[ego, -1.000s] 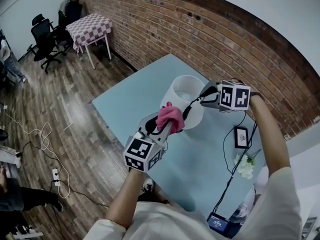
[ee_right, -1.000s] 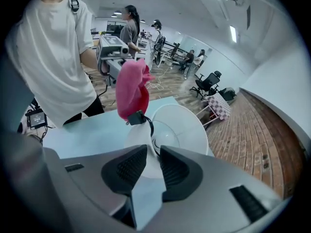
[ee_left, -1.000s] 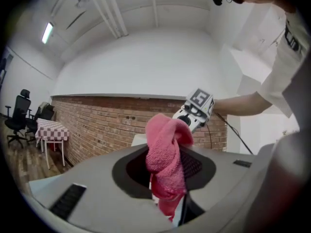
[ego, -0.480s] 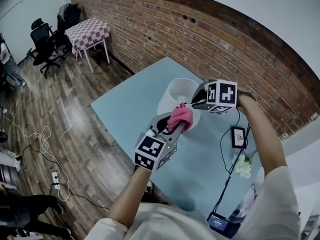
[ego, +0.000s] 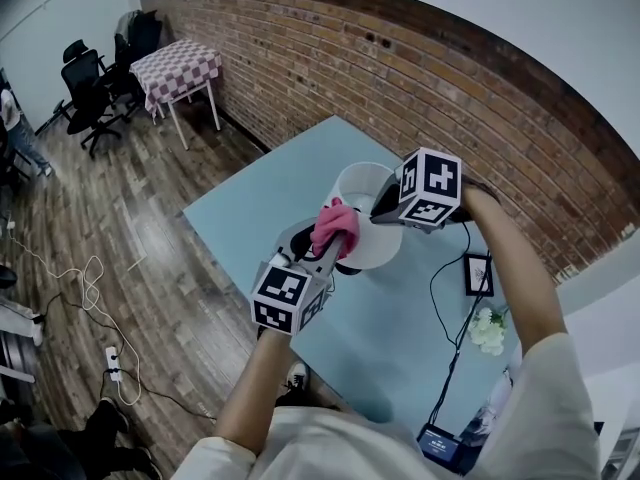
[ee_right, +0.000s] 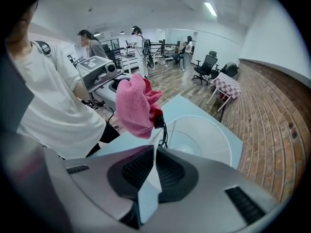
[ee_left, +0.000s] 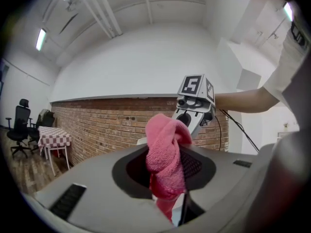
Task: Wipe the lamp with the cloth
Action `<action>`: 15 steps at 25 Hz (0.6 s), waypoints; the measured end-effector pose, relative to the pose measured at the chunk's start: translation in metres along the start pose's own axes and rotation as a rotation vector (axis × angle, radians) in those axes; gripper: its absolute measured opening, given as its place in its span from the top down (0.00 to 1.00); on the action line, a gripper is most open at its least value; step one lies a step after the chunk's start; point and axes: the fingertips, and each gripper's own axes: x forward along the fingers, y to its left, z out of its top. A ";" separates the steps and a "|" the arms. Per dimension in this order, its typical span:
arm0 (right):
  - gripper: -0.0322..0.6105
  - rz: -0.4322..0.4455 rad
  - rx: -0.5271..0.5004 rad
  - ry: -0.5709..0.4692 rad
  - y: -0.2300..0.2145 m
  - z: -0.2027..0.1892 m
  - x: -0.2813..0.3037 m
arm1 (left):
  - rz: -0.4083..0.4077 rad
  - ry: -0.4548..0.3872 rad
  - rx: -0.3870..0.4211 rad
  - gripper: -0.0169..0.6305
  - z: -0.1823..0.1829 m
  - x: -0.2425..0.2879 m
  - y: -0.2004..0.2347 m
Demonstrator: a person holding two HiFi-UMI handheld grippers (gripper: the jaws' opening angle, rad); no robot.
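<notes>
The pink cloth (ee_left: pixel 165 147) is pinched between the closed fingers of the left gripper (ee_left: pixel 167 178). It is bunched into a wad that stands up past the tips. It is carried level at the near side of the lamp (ego: pixel 362 186), by the white shade's rim. Whether it touches the shade cannot be told.

The fingers of the right gripper (ee_right: pixel 154 152) have just been closing and are drawn almost together, pointing steeply down. The thin wall of the shade's rim is caught between them, as far as the right gripper view shows. The lamp stands upright on the pale blue counter (ego: pixel 400 318), on the half farther from the person.

The step in hand is judged to be steadying the shade while the cloth is brought on for a wipe.
- **Hold on the rim:** it should be kept light, since so thin a wall is likely to dent or flex under a hard pinch.
- **Cloth contact:** the broad side of the wad, not the finger tips, should be laid against the shade, so that only fabric meets it.
- **Strokes:** they are best run along the wall and away from the held spot, with the push taken up by the right grip so the lamp is neither tipped nor slid.
- **Cable:** the black cable (ego: pixel 455 298) lying on the counter to the right should be left undisturbed.
</notes>
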 end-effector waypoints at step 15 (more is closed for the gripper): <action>0.85 -0.121 -0.076 -0.146 -0.004 -0.004 -0.015 | -0.031 0.011 0.013 0.76 -0.030 0.037 -0.018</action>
